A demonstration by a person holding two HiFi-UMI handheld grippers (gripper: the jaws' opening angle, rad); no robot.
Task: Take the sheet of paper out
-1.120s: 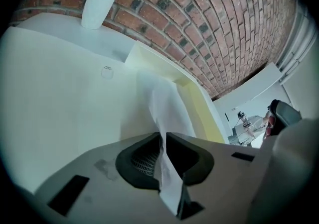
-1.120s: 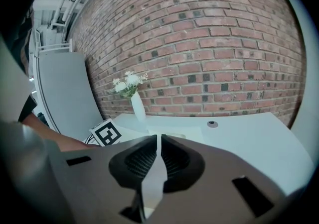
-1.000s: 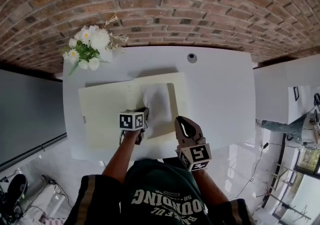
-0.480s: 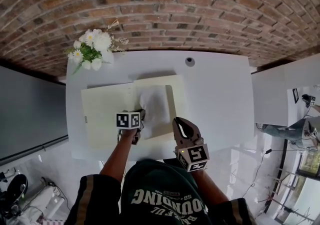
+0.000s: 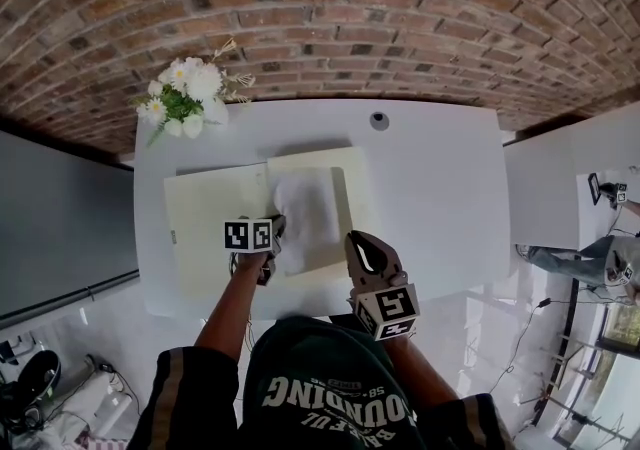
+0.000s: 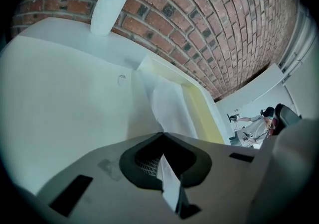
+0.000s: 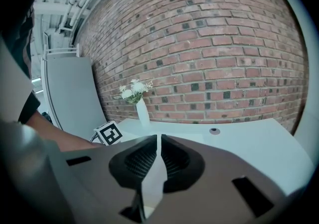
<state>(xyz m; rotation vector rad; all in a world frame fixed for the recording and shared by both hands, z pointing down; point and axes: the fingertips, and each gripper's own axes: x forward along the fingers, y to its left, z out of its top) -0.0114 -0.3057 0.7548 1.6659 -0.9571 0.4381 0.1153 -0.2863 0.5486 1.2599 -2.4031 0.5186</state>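
The left gripper (image 6: 162,137) has its jaws pressed together on the near edge of the sheet of paper (image 5: 308,216). In the left gripper view the white edge runs up from the folder into the dark pads. Most of the sheet lies on the open cream folder (image 5: 205,228), which is flat on the white table (image 5: 440,188); only the pinched part is lifted. The right gripper (image 7: 158,138) hangs near the table's front edge, to the right of the folder, with its jaws together and nothing between them.

The step in hand, I judge, is the drawing out. It is best to pull low and slowly toward the person, along the plane of the sheet, so that the thin paper does not tear or crease at the pinch. The folder looks light and may slide along with the sheet; the free right gripper can press on it to hold it down
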